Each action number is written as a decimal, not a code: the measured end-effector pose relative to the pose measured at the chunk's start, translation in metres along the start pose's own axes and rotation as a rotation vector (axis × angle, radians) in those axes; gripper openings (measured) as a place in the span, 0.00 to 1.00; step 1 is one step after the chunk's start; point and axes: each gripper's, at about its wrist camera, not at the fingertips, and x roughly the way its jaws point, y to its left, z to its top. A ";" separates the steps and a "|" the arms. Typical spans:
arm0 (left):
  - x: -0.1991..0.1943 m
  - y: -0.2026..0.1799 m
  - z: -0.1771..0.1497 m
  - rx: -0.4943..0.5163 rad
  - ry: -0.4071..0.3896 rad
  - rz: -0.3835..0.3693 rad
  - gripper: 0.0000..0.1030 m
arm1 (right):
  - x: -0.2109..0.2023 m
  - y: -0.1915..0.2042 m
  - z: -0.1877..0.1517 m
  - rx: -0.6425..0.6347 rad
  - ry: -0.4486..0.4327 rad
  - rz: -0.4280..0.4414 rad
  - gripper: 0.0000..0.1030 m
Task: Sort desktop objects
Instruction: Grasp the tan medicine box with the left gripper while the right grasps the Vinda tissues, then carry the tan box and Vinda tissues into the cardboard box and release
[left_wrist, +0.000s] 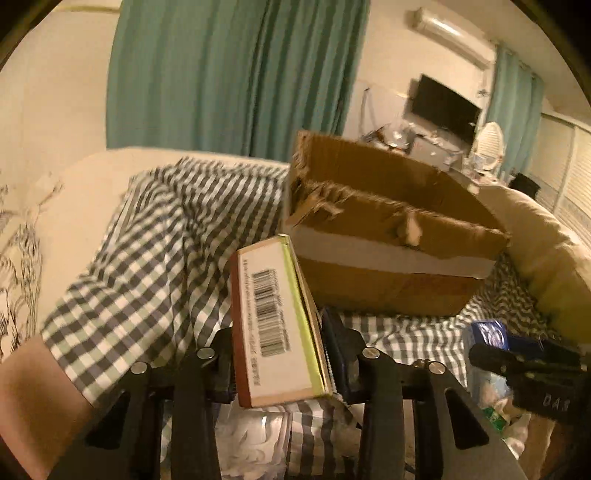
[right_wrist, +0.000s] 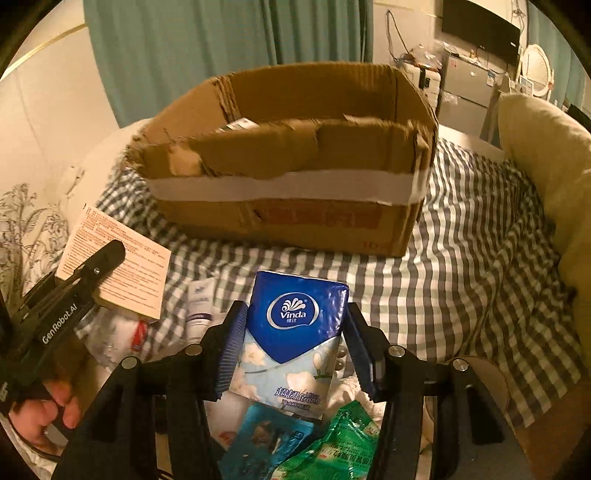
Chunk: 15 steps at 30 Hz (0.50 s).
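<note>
My left gripper (left_wrist: 279, 332) is shut on a flat white carton with a barcode (left_wrist: 273, 317), held up above the checked cloth, just left of the open cardboard box (left_wrist: 388, 236). The carton also shows in the right wrist view (right_wrist: 118, 266), clamped by the left gripper (right_wrist: 92, 269). My right gripper (right_wrist: 295, 343) is shut on a blue Vinda tissue pack (right_wrist: 295, 332), held upright in front of the cardboard box (right_wrist: 288, 177). The right gripper also shows in the left wrist view (left_wrist: 524, 365), holding the tissue pack (left_wrist: 487, 332).
A white tube (right_wrist: 199, 306), a clear plastic bottle (right_wrist: 110, 336), a blue sachet (right_wrist: 266, 439) and a green packet (right_wrist: 332, 443) lie on the checked cloth (right_wrist: 461, 266) below the grippers. A beige cushion (right_wrist: 546, 155) borders the right side. Teal curtains hang behind.
</note>
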 end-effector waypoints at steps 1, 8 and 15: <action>-0.004 -0.002 0.000 0.019 -0.013 0.001 0.37 | -0.004 0.000 0.001 -0.002 -0.008 0.005 0.51; -0.028 -0.013 0.008 0.063 -0.085 -0.055 0.32 | -0.030 0.008 0.006 -0.031 -0.058 0.053 0.51; -0.045 -0.030 0.017 0.111 -0.113 -0.096 0.31 | -0.048 0.000 0.011 -0.015 -0.099 0.100 0.51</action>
